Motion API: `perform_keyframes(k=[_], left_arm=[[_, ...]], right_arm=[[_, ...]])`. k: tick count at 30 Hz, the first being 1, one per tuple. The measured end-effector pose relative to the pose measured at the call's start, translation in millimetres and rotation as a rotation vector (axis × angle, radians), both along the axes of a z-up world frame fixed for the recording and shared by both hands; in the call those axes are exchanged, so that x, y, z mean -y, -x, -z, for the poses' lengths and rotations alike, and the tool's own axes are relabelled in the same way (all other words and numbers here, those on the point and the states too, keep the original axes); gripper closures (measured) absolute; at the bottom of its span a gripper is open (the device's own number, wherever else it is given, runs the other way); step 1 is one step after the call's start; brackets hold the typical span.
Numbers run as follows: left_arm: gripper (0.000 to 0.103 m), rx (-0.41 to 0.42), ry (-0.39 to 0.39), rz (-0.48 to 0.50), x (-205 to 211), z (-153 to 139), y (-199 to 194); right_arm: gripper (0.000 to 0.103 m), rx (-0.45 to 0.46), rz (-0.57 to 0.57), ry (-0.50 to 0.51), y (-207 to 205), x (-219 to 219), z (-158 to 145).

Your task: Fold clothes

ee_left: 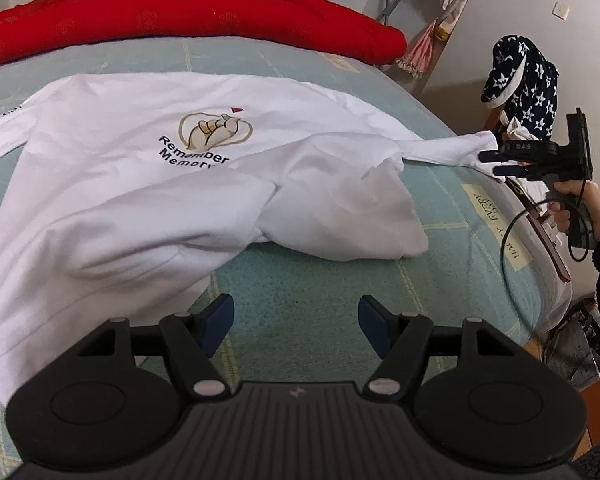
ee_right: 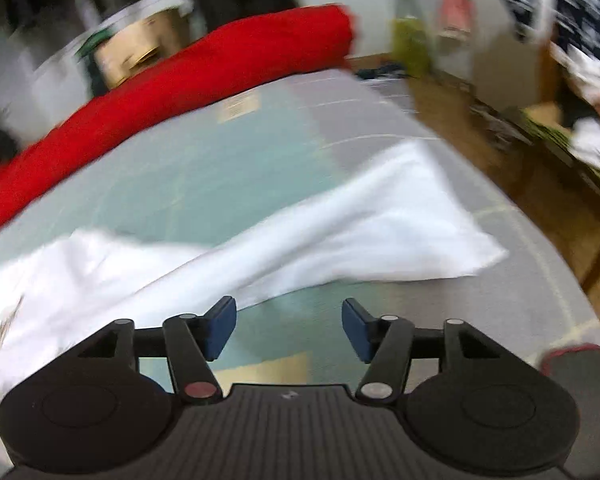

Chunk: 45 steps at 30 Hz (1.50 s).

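Observation:
A white long-sleeved shirt [ee_left: 140,184] with a "Remember Memory" print lies spread on the teal bed sheet [ee_left: 320,280]. One sleeve [ee_left: 440,148] stretches right toward the bed edge. My left gripper [ee_left: 296,322] hovers open over bare sheet, just in front of the shirt's hem and a rumpled fold [ee_left: 352,216]. My right gripper [ee_left: 492,163], held by a hand [ee_left: 572,200], sits at the sleeve's end with its jaws apart. In the blurred right wrist view the right gripper [ee_right: 288,324] is open and empty, and the white sleeve [ee_right: 360,216] lies just ahead of it.
A long red bolster [ee_left: 188,20] runs along the far side of the bed. A navy star-patterned garment [ee_left: 528,80] hangs over furniture to the right, beyond the bed edge. Clothes hang at the back wall. Wooden floor [ee_right: 500,152] lies to the right of the bed.

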<state>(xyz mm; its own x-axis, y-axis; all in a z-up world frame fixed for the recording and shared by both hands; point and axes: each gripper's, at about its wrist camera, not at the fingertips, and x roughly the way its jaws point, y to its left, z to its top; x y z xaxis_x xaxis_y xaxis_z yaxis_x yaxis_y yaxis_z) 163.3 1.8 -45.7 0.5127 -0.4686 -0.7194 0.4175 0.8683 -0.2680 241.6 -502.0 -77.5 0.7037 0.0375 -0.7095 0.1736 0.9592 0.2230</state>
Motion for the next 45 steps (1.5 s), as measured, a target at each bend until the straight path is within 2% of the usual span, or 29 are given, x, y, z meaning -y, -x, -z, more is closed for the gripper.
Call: perform_keyframes(k=[1,4,7,14,21,23,27,30,33,39,45], left_arm=[[0.034,0.004,0.001,-0.002,-2,-1,1],[0.034,0.017,0.000,-0.009,-6,-5,3],[0.034,0.027,-0.007,-0.014,-11,-7,3],[0.034,0.011,-0.030,-0.026,-22,3,5],[0.034,-0.005,-0.063,-0.030,-40,14,13],[0.034,-0.006,-0.068,-0.032,-46,17,16],[0.034,-0.013,-0.045,-0.046,-55,19,21],[0.034,-0.013,-0.034,-0.055,-56,19,23],[0.030,-0.013,-0.025,-0.060,-56,19,24],[0.030,-0.012,-0.018,-0.066,-57,19,23],[0.030,-0.009,-0.019,-0.071,-58,17,22]], right_arm=[[0.029,-0.003,-0.043,0.023,-2,-15,-1],[0.026,-0.013,-0.144,0.096,-9,-52,-5],[0.019,-0.010,-0.209,0.097,-14,-81,-8],[0.013,0.004,-0.380,0.001,0,-146,-10],[0.007,0.004,-0.538,-0.109,46,-201,0],[0.006,0.026,-0.576,-0.102,60,-214,3],[0.006,0.064,-0.619,-0.025,77,-234,11],[0.006,0.120,-0.634,0.071,78,-246,13],[0.006,0.126,-0.684,0.086,71,-257,18],[0.003,0.126,-0.717,0.052,53,-266,27],[0.001,0.076,-0.729,-0.054,50,-256,29]])
